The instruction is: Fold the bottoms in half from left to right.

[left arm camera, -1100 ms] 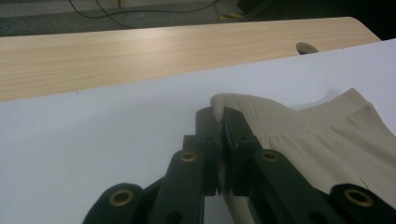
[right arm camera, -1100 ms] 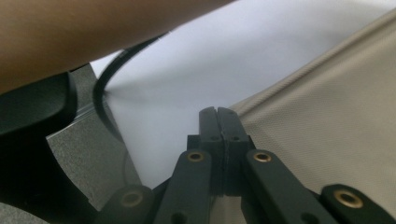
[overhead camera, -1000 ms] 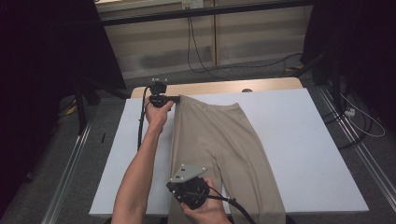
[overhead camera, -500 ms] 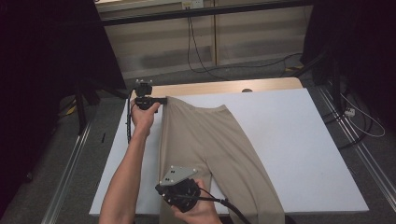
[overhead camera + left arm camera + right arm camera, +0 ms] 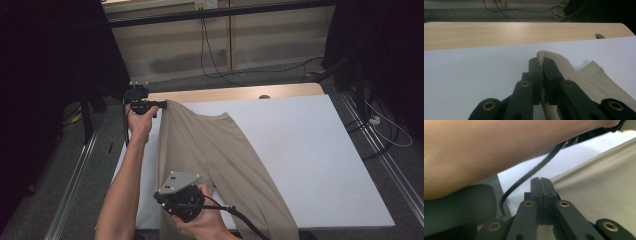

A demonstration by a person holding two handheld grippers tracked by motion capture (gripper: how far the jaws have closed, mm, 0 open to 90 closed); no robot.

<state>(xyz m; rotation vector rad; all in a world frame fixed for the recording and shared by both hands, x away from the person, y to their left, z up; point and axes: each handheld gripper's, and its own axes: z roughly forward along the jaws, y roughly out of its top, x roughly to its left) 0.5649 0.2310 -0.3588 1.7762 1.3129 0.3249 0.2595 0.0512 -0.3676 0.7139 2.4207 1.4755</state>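
I've got the left gripper (image 5: 162, 104) at upper left of the high view, jaws pinching the far corner of the beige trousers (image 5: 210, 150). Right gripper (image 5: 165, 197) at bottom center, jaws pinching their near edge. Trousers lie diagonally across the white table (image 5: 310, 150).

a white table top (image 5: 310, 150) with a pale wooden strip (image 5: 235, 93) along its far edge stands on a grey floor (image 5: 65, 180), black curtains (image 5: 45, 60) hang at both sides, and cables (image 5: 210, 45) trail down a light panelled wall (image 5: 260, 35) behind.
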